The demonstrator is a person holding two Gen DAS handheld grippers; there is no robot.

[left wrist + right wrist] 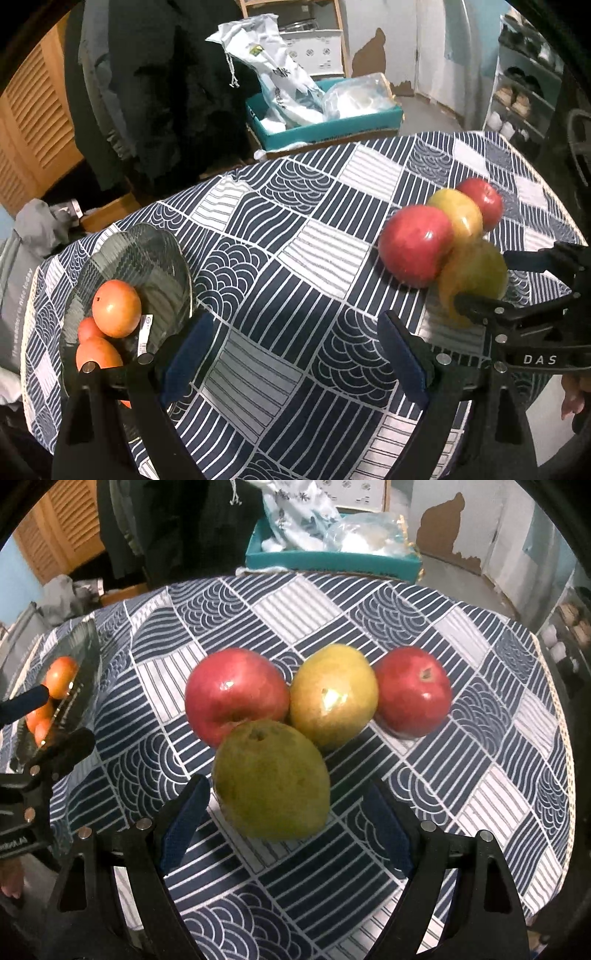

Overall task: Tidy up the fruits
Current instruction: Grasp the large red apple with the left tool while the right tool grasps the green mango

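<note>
Several fruits sit in a cluster on the patterned tablecloth: a green-yellow mango (271, 779) nearest, a big red apple (236, 694), a yellow mango (334, 694) and a smaller red apple (413, 690). My right gripper (286, 827) is open with its blue pads on either side of the green-yellow mango, not touching it. The cluster also shows at the right of the left wrist view (415, 245). My left gripper (295, 354) is open and empty over the cloth. A glass plate (155, 258) with three orange fruits (116, 308) lies to its left.
A teal box (332, 122) with white bags stands beyond the table's far edge. A wooden louvred door (33, 122) is at the left. Shelves (524, 92) stand at the right. The table edge curves round at the right (554, 709).
</note>
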